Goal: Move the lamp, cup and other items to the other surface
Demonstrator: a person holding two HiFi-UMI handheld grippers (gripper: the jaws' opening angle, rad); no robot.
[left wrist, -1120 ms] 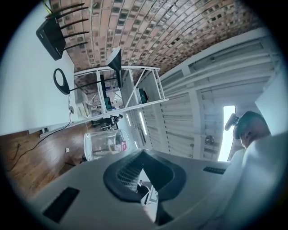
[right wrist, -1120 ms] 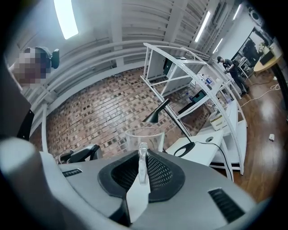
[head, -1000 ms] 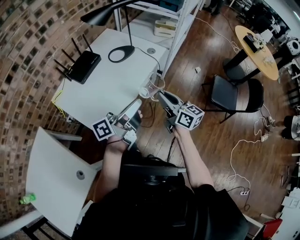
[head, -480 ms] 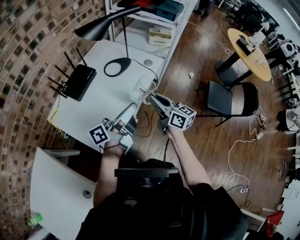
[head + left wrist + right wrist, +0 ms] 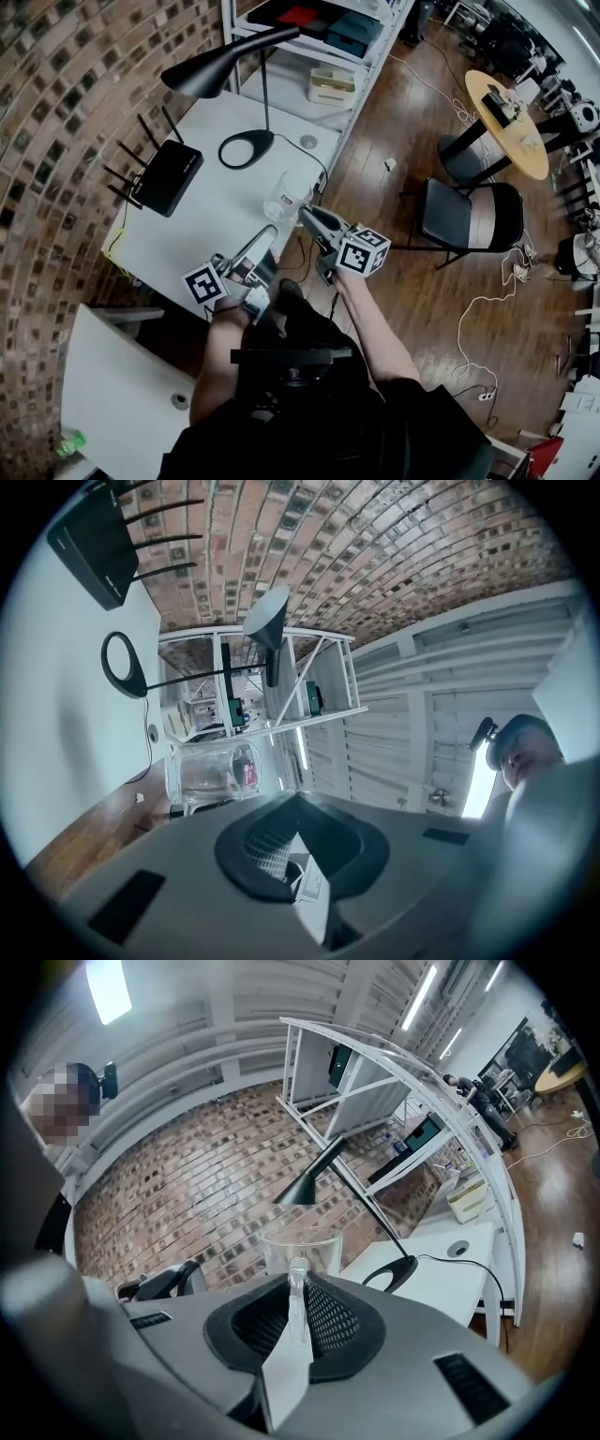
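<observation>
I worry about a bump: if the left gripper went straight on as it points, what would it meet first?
Probably the cup in the right gripper, just left of its line; if it clears that, the shelf. Depth is unclear.

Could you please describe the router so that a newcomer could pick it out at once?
Find the white desk against the brick wall. At its brick-side edge, away from the black lamp and the glass mug, lies the router: a flat black box, the only thing with thin antennas sticking out.
</observation>
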